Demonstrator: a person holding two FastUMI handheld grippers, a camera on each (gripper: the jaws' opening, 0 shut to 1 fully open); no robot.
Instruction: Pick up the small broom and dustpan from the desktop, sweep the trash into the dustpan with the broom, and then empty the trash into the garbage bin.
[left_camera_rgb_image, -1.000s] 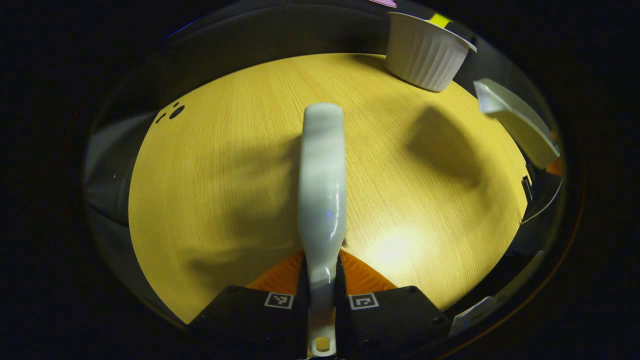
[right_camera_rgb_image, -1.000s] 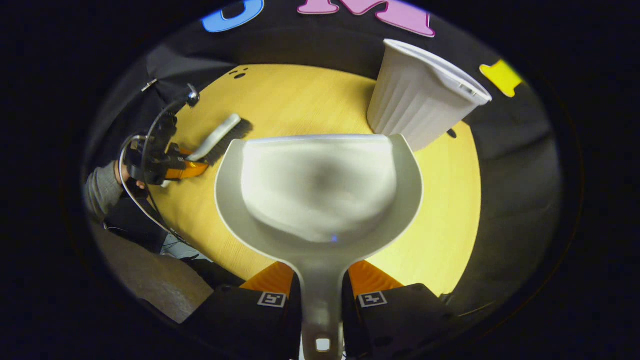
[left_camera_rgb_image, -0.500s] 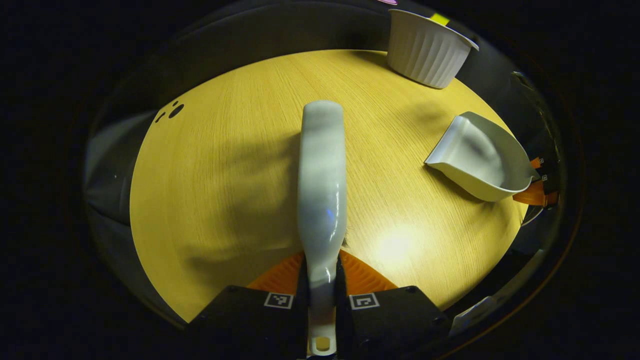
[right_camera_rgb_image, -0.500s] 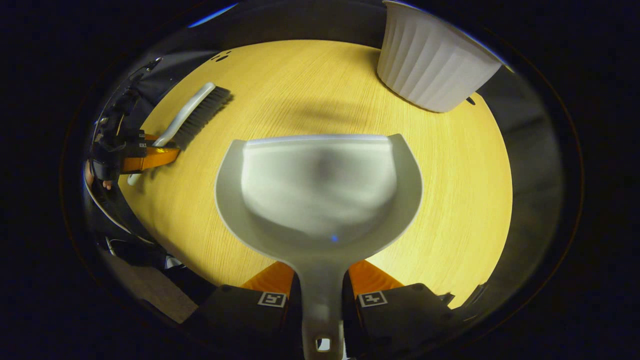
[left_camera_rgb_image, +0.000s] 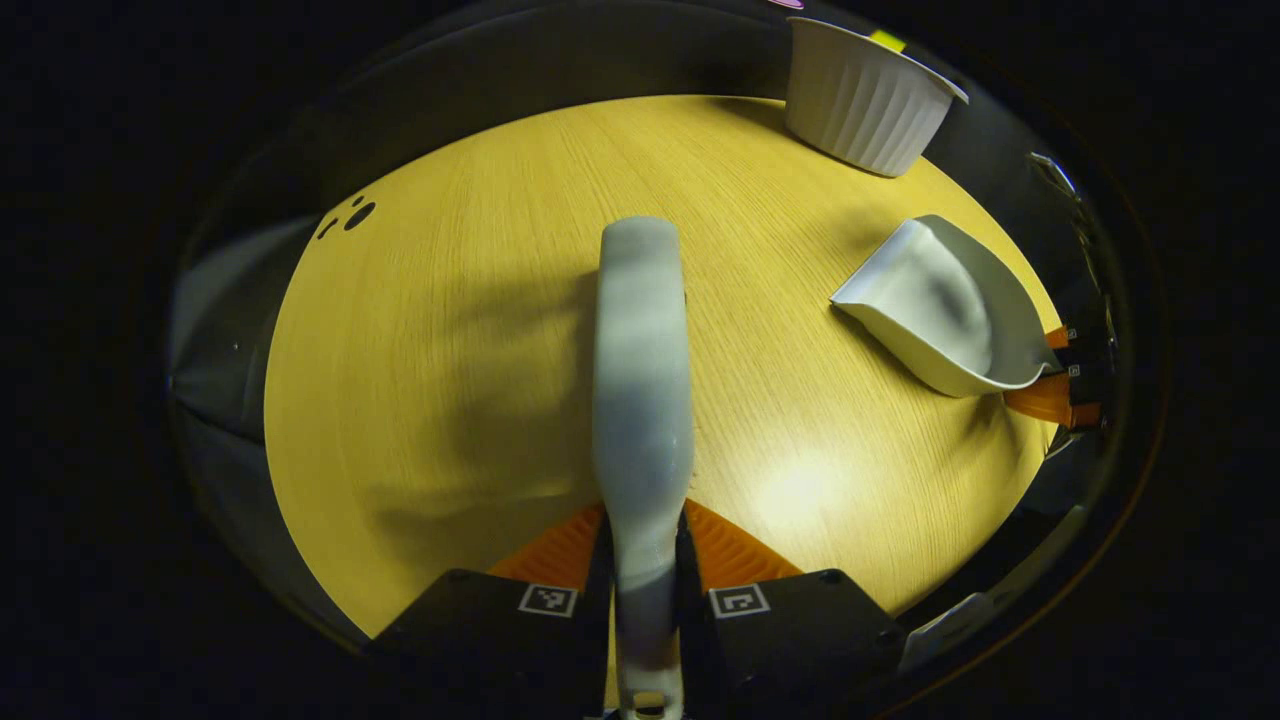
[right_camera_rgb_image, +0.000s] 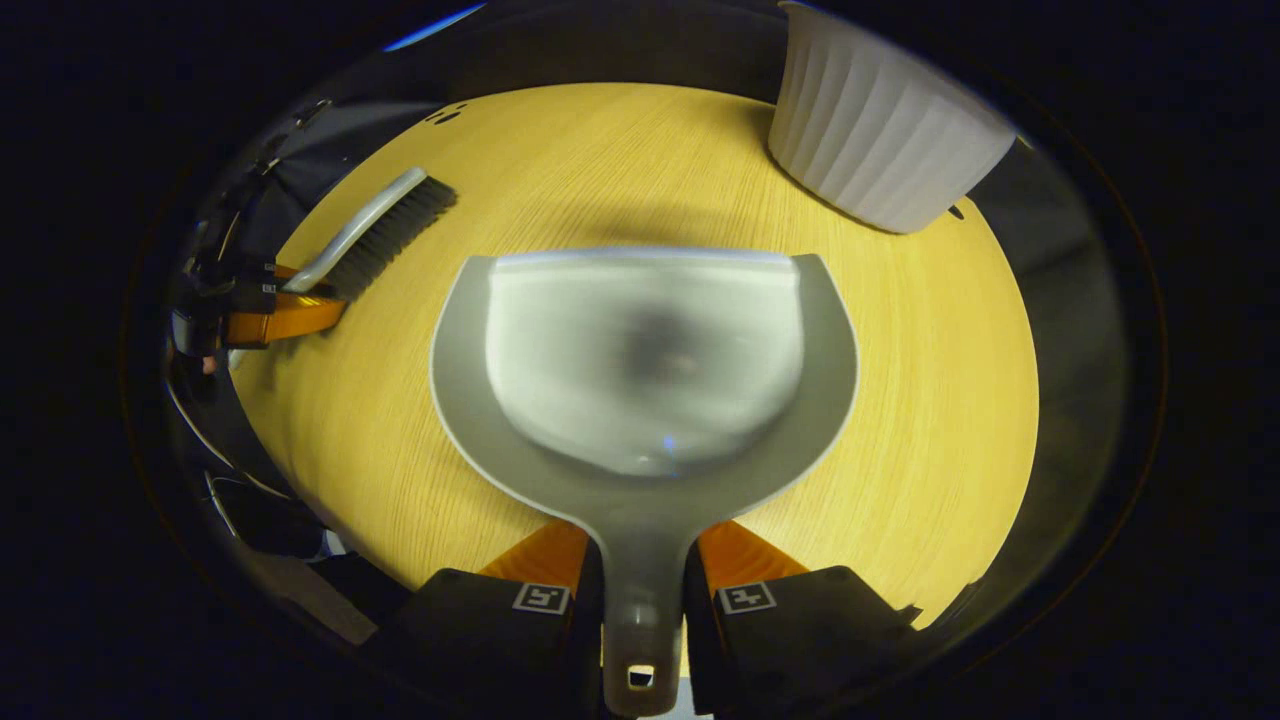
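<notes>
My left gripper (left_camera_rgb_image: 645, 545) is shut on the handle of the small white broom (left_camera_rgb_image: 640, 380), which reaches forward over the yellow wooden desktop (left_camera_rgb_image: 450, 380). In the right gripper view the broom (right_camera_rgb_image: 375, 235) lies low at the far left, dark bristles down, with the left gripper (right_camera_rgb_image: 285, 312) behind it. My right gripper (right_camera_rgb_image: 640, 565) is shut on the handle of the grey dustpan (right_camera_rgb_image: 640, 360). The pan is held level just above the desktop and looks empty. In the left gripper view the dustpan (left_camera_rgb_image: 940, 305) is at the right, with the right gripper (left_camera_rgb_image: 1060, 385) behind it.
A white ribbed garbage bin (right_camera_rgb_image: 885, 140) stands at the desktop's far right edge; its open top is seen in the left gripper view (left_camera_rgb_image: 865, 95). Small dark holes (left_camera_rgb_image: 352, 215) mark the desktop's far left. A hand (right_camera_rgb_image: 205, 362) holds the left gripper.
The dustpan has come down and away from the bin to just over the desktop, beside the broom. The broom and left gripper have barely shifted.
</notes>
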